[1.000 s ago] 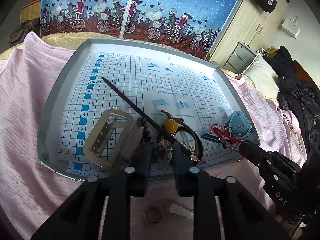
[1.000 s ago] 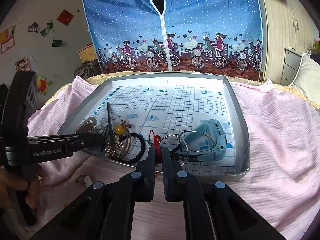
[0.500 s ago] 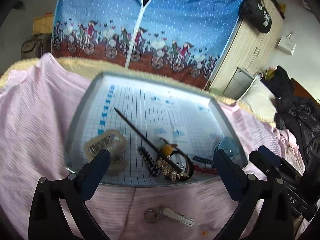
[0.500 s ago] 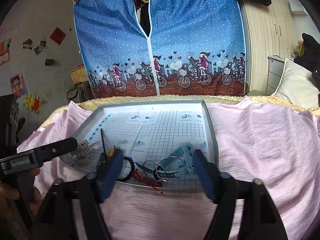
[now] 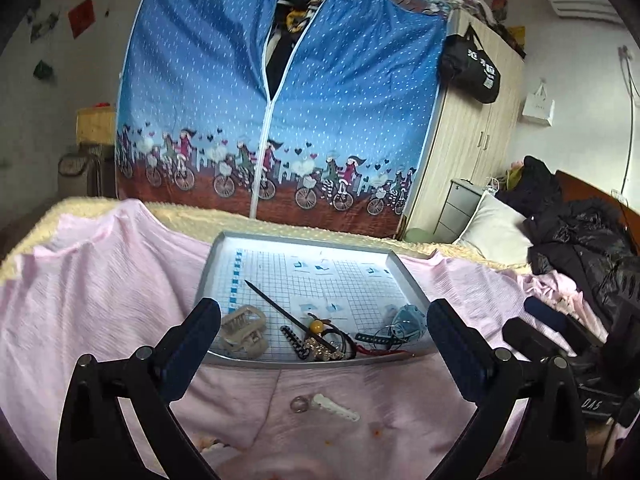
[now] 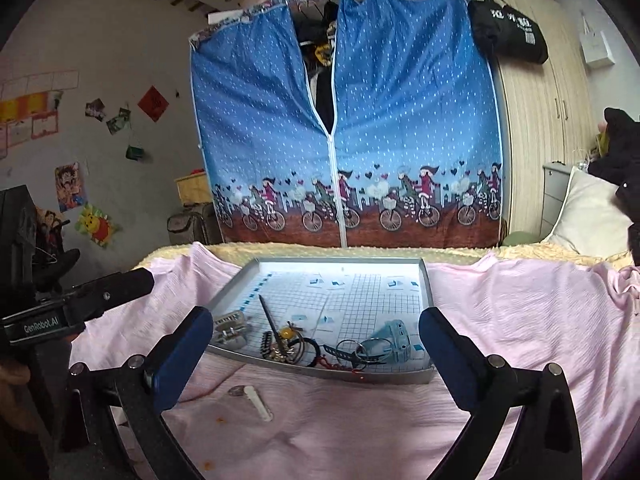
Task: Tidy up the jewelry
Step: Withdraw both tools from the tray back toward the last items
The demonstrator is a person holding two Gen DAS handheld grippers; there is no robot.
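A grey tray [image 5: 414, 288] [image 6: 425, 284] with a grid mat lies on the pink bedsheet. Along its near edge sit a clear hair claw clip [image 5: 244, 328] [image 6: 230, 326], a black hair stick with an amber bead [image 5: 288, 316] [image 6: 272, 322], a black hair tie [image 6: 306, 346], metal rings [image 6: 352, 350], a red cord [image 6: 334, 364] and a blue watch [image 5: 408, 320] [image 6: 394, 338]. A ring [image 5: 299, 404] [image 6: 237, 390] and a white clip [image 5: 336, 407] [image 6: 260, 402] lie on the sheet in front of the tray. My left gripper [image 5: 324, 340] and right gripper [image 6: 316, 344] are both open, empty, held back above the sheet.
A blue fabric wardrobe [image 5: 272, 112] with a bicycle print stands behind the bed. A wooden cabinet [image 5: 476, 140], a white pillow [image 5: 496, 232] and dark jackets [image 5: 580, 240] are at the right. The left gripper's body [image 6: 80, 304] shows at the right wrist view's left edge.
Both grippers went from shut near the tray's front edge to wide open, and pulled back and up. The tray now looks smaller and farther away.
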